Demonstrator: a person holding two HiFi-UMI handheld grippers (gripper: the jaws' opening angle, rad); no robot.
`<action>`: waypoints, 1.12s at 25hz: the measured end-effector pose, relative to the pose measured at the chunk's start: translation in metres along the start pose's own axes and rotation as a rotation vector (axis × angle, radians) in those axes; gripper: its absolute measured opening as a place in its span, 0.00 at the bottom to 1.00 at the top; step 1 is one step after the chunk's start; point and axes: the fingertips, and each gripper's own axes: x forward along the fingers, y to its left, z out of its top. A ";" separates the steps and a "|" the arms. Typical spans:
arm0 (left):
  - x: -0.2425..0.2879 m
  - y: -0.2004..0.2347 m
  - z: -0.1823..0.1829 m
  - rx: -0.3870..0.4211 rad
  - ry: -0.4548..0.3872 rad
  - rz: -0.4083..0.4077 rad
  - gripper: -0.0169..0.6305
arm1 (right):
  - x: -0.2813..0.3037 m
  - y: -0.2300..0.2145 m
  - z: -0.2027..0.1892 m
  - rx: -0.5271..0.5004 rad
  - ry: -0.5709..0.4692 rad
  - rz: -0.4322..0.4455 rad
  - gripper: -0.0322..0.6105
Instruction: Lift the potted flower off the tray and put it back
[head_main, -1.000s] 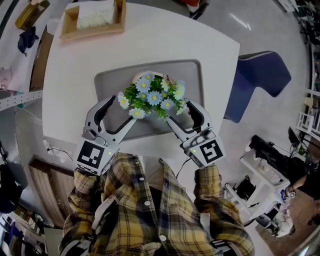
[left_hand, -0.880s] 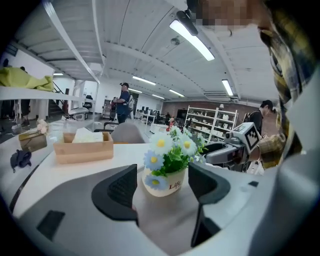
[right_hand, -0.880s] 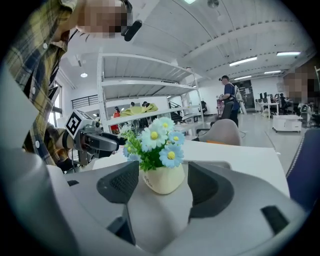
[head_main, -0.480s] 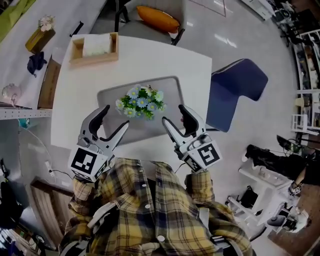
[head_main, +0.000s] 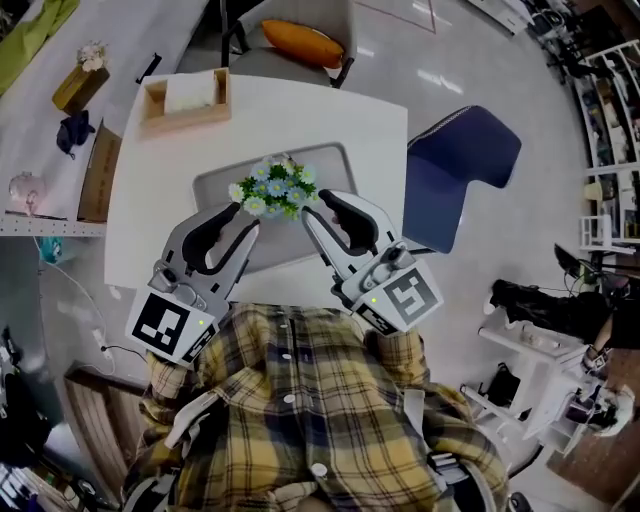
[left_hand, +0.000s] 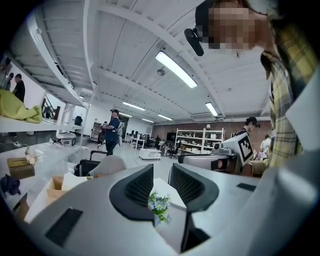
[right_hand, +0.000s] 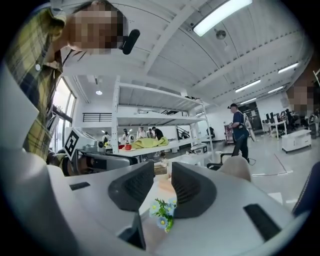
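Observation:
The potted flower (head_main: 273, 187), blue and white blooms over green leaves, stands on the grey tray (head_main: 216, 186) on the white table (head_main: 300, 110). Both grippers are held high above the table's near edge, well clear of the flower. My left gripper (head_main: 245, 216) is closing, with a narrow gap and nothing between its jaws. My right gripper (head_main: 315, 207) is closing too, also with nothing in it. In the left gripper view the flower (left_hand: 160, 205) shows far below the left gripper (left_hand: 161, 172). Past the right gripper (right_hand: 162, 172) the flower (right_hand: 164, 212) appears the same way.
A wooden box (head_main: 185, 100) holding white paper sits at the table's far left corner. A blue chair (head_main: 460, 165) stands to the right of the table, and a chair with an orange cushion (head_main: 300, 42) beyond it. Shelving and people fill the room behind.
Both grippers have drawn up and away from the flower, which they flanked closely before. Their jaws have narrowed. The flower stays on the tray.

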 end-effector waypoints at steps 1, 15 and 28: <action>0.000 -0.003 0.004 -0.016 -0.013 -0.012 0.22 | 0.000 0.002 0.003 0.006 -0.003 0.001 0.20; 0.021 -0.029 0.014 -0.043 -0.011 -0.079 0.04 | -0.026 -0.005 0.008 0.097 -0.010 -0.045 0.05; 0.024 -0.031 0.011 -0.063 0.019 -0.072 0.04 | -0.026 -0.010 0.006 0.150 0.003 -0.020 0.05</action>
